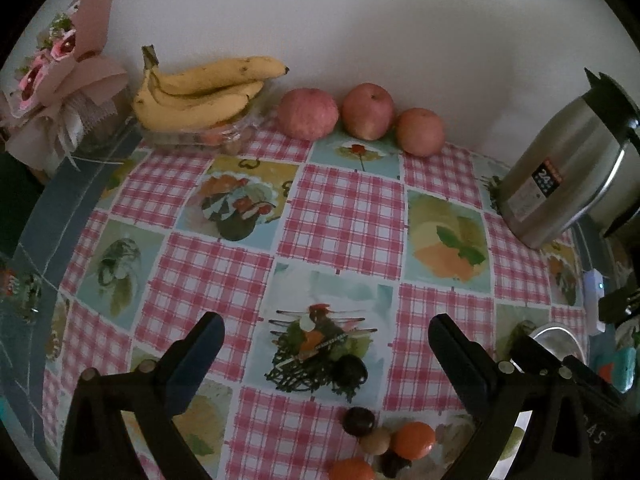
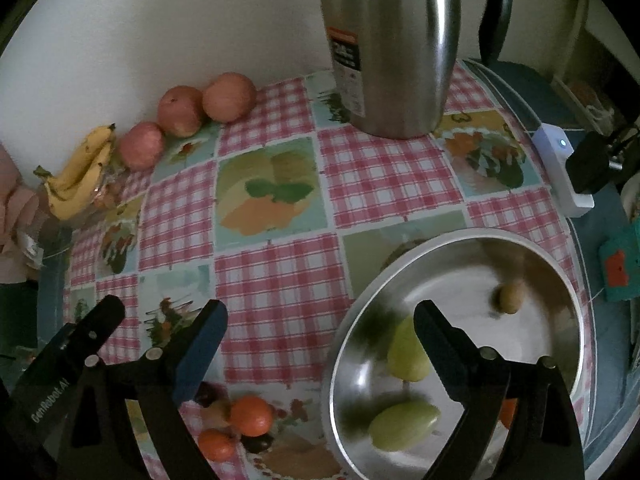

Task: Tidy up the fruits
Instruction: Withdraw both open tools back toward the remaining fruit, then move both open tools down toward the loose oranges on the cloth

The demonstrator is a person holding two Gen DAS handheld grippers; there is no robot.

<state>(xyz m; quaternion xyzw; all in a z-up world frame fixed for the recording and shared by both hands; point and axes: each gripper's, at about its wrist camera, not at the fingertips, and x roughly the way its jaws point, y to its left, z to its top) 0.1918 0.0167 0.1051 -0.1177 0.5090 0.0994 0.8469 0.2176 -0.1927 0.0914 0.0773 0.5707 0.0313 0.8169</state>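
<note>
Hovering over the table [image 1: 340, 216], both tongs, left [image 1: 326, 344] and right [image 2: 320, 328], stood wide apart, empty, beside the steel bowl [image 2: 400, 268].

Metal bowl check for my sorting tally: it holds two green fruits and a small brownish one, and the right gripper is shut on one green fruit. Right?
Not quite. The right gripper is open and holds nothing, as the right wrist view shows. The metal bowl does hold two green fruits and a small brownish one.

The steel flask [image 1: 568, 168] label shows "24"; the left tool [image 2: 60, 384] body reads "GenRobot.AI".
</note>
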